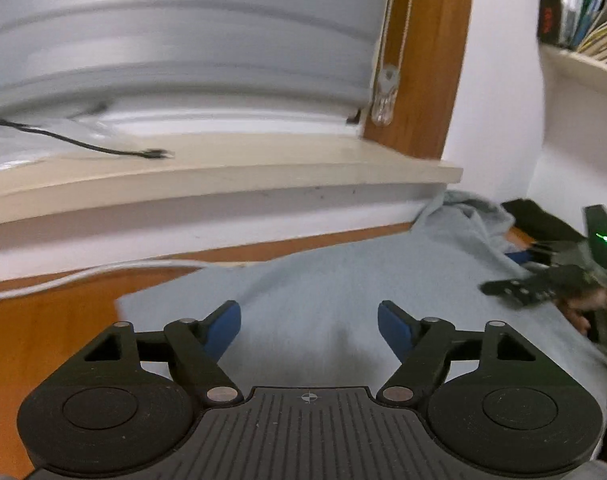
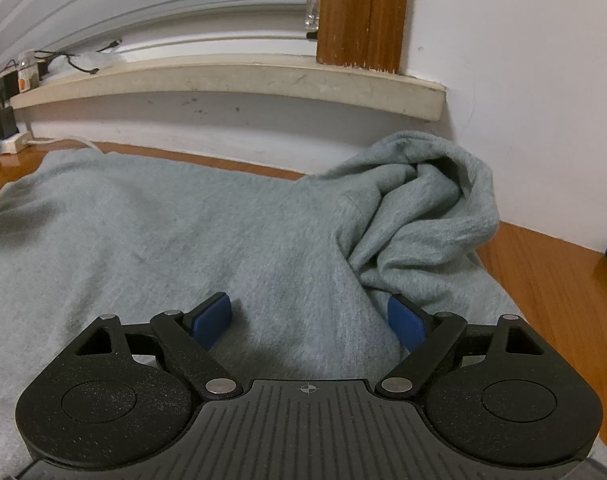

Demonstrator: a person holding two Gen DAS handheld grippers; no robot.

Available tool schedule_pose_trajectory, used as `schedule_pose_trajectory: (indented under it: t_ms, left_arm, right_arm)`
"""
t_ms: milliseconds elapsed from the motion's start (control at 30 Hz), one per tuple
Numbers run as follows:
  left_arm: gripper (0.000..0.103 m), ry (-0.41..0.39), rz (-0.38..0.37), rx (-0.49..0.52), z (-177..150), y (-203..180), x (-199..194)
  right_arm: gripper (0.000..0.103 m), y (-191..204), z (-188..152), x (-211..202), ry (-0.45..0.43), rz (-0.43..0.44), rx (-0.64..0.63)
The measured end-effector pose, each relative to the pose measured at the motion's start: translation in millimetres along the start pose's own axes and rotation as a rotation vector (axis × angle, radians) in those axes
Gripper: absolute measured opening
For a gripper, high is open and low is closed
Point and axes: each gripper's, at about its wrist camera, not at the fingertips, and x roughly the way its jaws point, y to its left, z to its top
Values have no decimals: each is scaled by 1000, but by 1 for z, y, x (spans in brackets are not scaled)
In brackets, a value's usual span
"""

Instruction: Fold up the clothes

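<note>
A pale grey-blue garment (image 2: 183,240) is lying spread flat on the wooden counter (image 2: 551,280), just below the sill (image 2: 231,76). Its right end is bunching into a crumpled heap (image 2: 423,208) under the sill's right corner, against the white wall (image 2: 523,60).

The right claw (image 2: 309,320) is hanging released over the cloth below the sill, its 2 blue pads (image 2: 213,314) wide apart with nothing between them; the right pad is sitting just beside the foot of the heap.

The left claw (image 1: 309,326) is also standing released, its pads (image 1: 223,326) spread over flat cloth and gripping nothing. That view is blurring. In it the right claw (image 1: 515,276) is showing at the far right, under the sill's right end, held in a hand (image 1: 595,304).

A black cable (image 1: 83,144) is lying on the sill, and a white cable (image 1: 83,272) is running along the counter beneath it.
</note>
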Motion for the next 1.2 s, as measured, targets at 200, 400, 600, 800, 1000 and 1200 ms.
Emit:
schedule_pose_trajectory:
  t_ms: [200, 400, 600, 800, 1000, 1200]
  left_arm:
    - [81, 38, -66, 5, 9, 10, 66]
    - [84, 75, -119, -11, -3, 20, 86]
    - [89, 80, -135, -16, -4, 25, 81]
    - [89, 103, -99, 11, -6, 24, 75]
    - [94, 70, -105, -24, -12, 33, 62]
    - [94, 69, -124, -26, -12, 31, 61]
  right_arm:
    - [86, 1, 0, -2, -13, -10, -6]
    - [85, -21, 2, -47, -117, -7, 29]
    - [72, -88, -12, -88, -59, -154, 126]
    - [78, -124, -40, -68, 65, -161, 215]
    - [17, -140, -47, -65, 77, -115, 309]
    - [8, -135, 1, -82, -36, -176, 283]
